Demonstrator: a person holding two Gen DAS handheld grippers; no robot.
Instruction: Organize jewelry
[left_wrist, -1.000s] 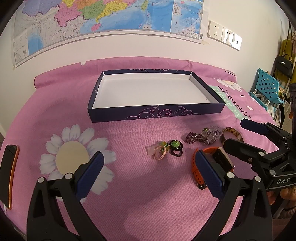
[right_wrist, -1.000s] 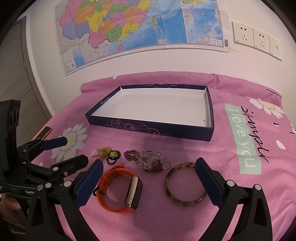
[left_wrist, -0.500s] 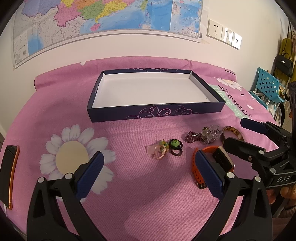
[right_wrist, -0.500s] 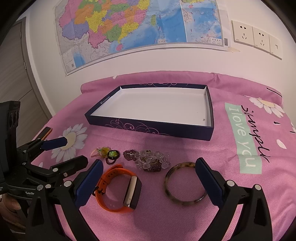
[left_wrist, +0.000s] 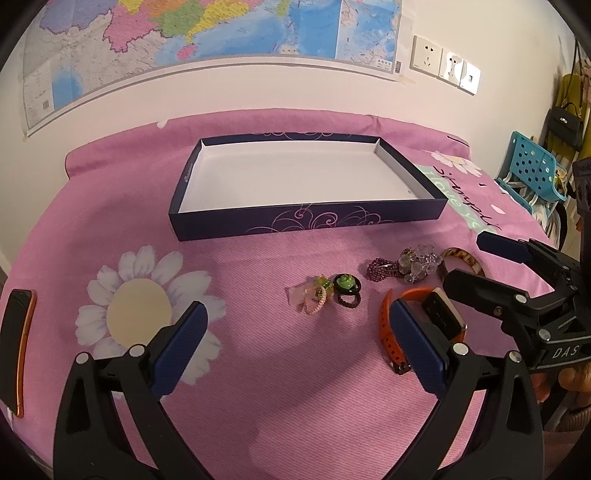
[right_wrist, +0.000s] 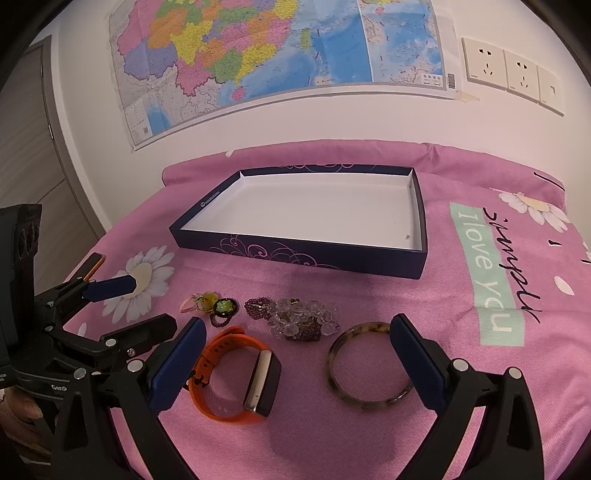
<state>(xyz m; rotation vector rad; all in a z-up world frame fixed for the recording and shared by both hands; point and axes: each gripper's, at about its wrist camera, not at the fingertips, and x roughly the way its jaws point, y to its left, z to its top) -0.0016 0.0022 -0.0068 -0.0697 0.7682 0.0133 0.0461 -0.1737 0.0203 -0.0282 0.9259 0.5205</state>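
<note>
while both tongs gape, jewelry (right_wrist: 295, 321) (five pieces) lies unboxed.

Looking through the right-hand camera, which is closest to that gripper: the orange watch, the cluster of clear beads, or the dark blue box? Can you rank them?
From the right gripper, in the right wrist view:
1. Orange watch: nearest, lying between the open fingers, toward the left one.
2. Cluster of clear beads: next, just beyond the watch, near the middle.
3. Dark blue box: farthest, further back on the pink cloth, toward the wall.
</note>
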